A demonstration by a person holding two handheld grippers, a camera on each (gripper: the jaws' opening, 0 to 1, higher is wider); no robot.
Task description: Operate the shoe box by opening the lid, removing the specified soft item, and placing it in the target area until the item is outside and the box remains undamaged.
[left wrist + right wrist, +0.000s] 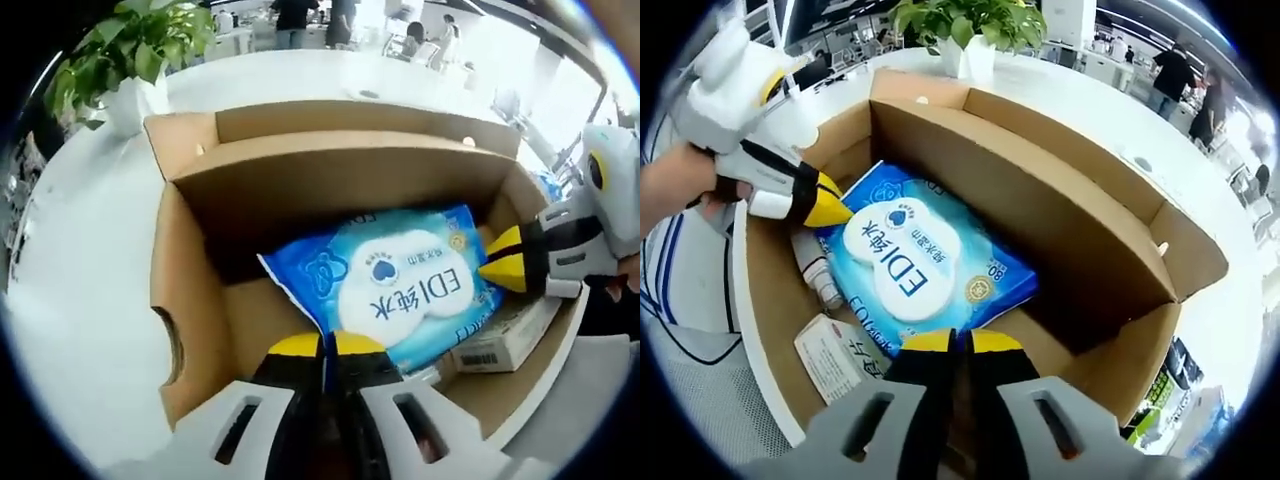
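Two claws on one blue wipes pack (400,285), which lies tilted inside the open cardboard box (185,290), over a small carton (505,340) and a bottle (818,272). My left claw (327,345) is pinched together on the pack's near edge. My right claw (960,342) looks together at the opposite edge; whether it actually grips I cannot tell. Risks as I judge them: the slick film slipping free mid-lift, the pack dragging the carton, or snagging the upright flap (1040,210) and tearing it. White desk (90,300) offers landing space.
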